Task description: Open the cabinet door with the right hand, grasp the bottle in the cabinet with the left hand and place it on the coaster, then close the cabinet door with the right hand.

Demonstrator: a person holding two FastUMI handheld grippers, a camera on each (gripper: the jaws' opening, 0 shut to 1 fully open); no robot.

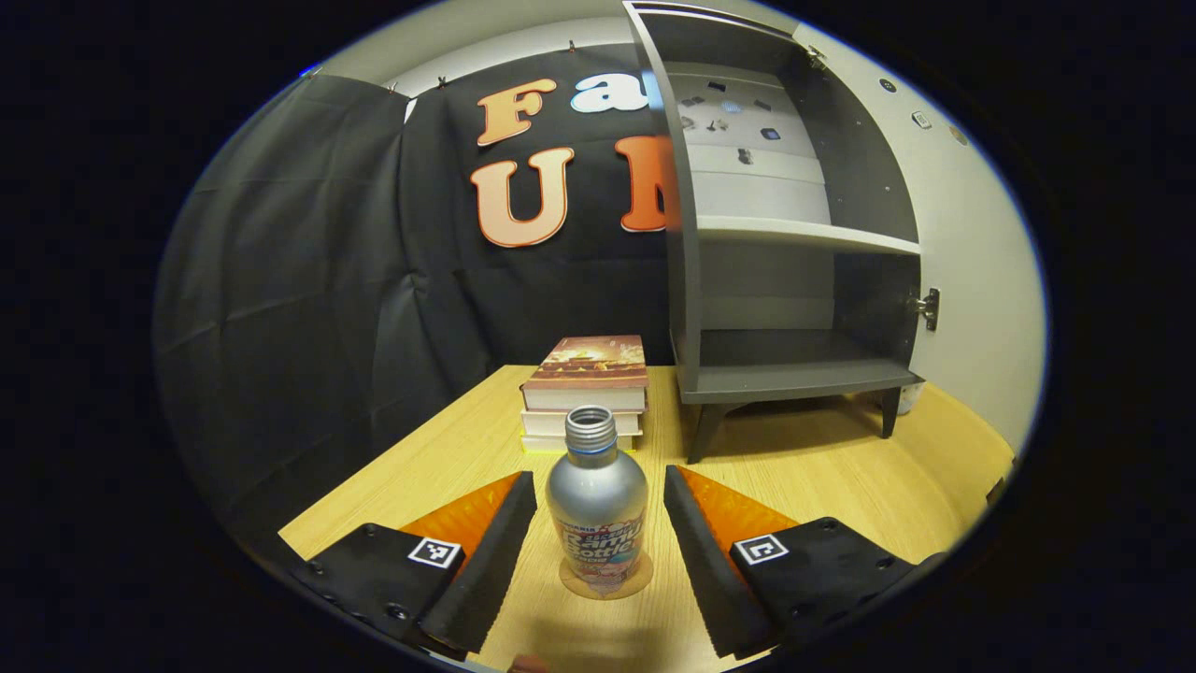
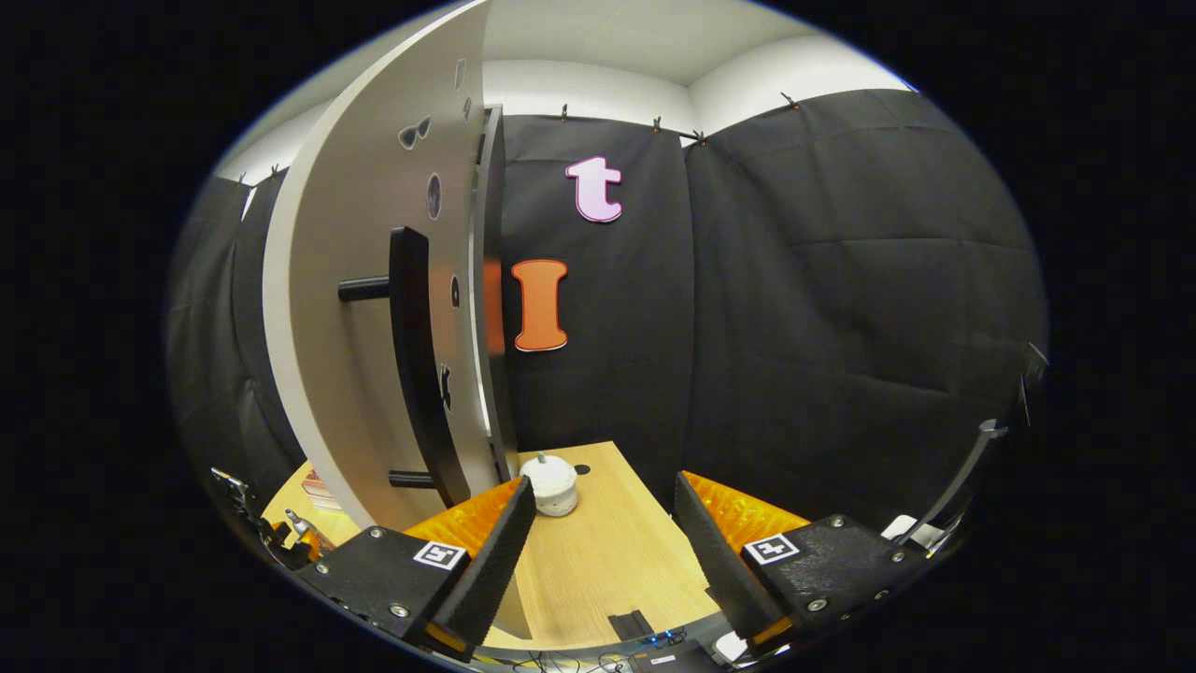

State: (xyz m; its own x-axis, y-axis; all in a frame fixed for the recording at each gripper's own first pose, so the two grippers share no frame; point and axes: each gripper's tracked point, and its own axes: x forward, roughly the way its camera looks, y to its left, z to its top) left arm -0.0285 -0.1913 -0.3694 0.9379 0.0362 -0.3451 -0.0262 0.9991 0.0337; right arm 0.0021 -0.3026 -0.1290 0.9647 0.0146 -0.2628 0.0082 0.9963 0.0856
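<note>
Bottle (image 1: 596, 505) is seen upright on the coaster (image 1: 605, 581) on the desk (image 1: 804, 467), between the spread fingers of the left gripper (image 1: 599, 551), which are not touching it. The cabinet (image 1: 785, 234) is shown open, its shelves bare. The right gripper (image 2: 603, 561) is held wide open, empty, beside the door handle (image 2: 416, 365) of the cabinet door (image 2: 355, 308).

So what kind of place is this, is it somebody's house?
Probably not a house, more a small recording booth: black cloth walls, one wooden table with an open grey cabinet, a stack of books, and a bottle on a coaster.
</note>
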